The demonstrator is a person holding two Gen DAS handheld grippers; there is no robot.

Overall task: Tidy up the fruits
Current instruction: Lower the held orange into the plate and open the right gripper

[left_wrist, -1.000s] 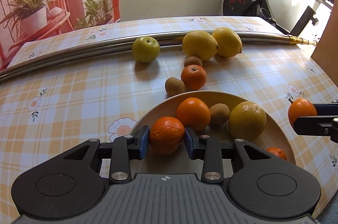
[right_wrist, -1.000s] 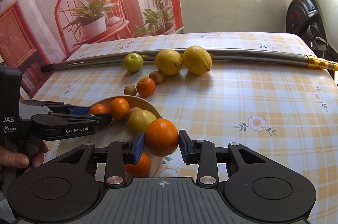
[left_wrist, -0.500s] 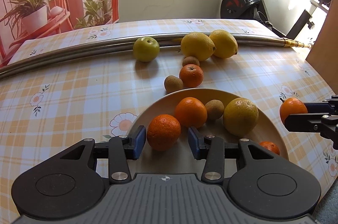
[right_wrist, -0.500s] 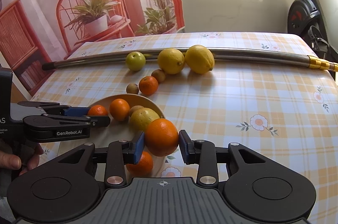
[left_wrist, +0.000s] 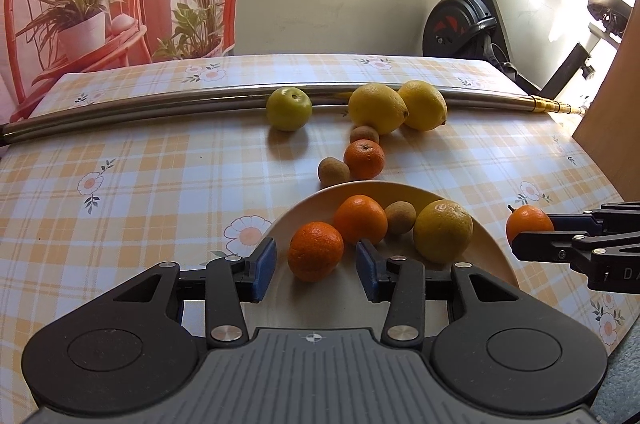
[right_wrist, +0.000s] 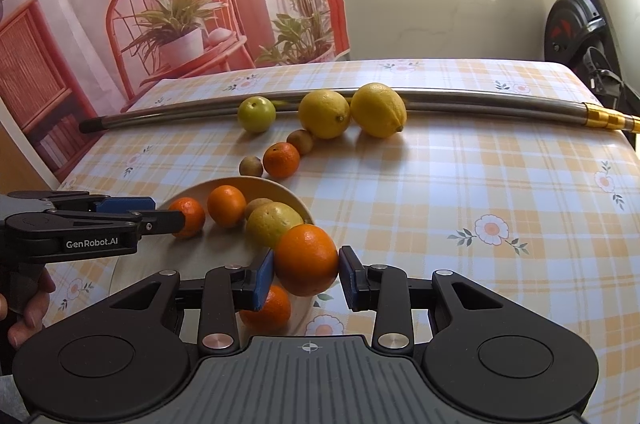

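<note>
A beige plate (left_wrist: pixel 400 185) holds two oranges, a small brown fruit (left_wrist: pixel 400 218) and a yellow-green citrus (left_wrist: pixel 443 231). The nearer orange (left_wrist: pixel 315 251) rests on the plate between the blue pads of my left gripper (left_wrist: pixel 316 264), which is open and touches nothing. My right gripper (right_wrist: pixel 306 266) is shut on another orange (right_wrist: pixel 306 260), held just over the plate's near right rim (right_wrist: pixel 298 201). A small orange (right_wrist: pixel 266 308) lies on the plate below it. In the left wrist view the right gripper (left_wrist: pixel 530 226) stands at the right of the plate.
Loose on the checked tablecloth beyond the plate lie a green apple (left_wrist: pixel 289 108), two lemons (left_wrist: pixel 378 107), an orange (left_wrist: pixel 364 158) and two small brown fruits (left_wrist: pixel 333 171). A long metal pole (left_wrist: pixel 160 107) runs across the far side. An exercise bike (left_wrist: pixel 472 23) stands behind.
My left gripper's jaws have spread off the orange, which now rests on the plate, and the gripper has drawn back a little. The right gripper has kept still with its orange.
</note>
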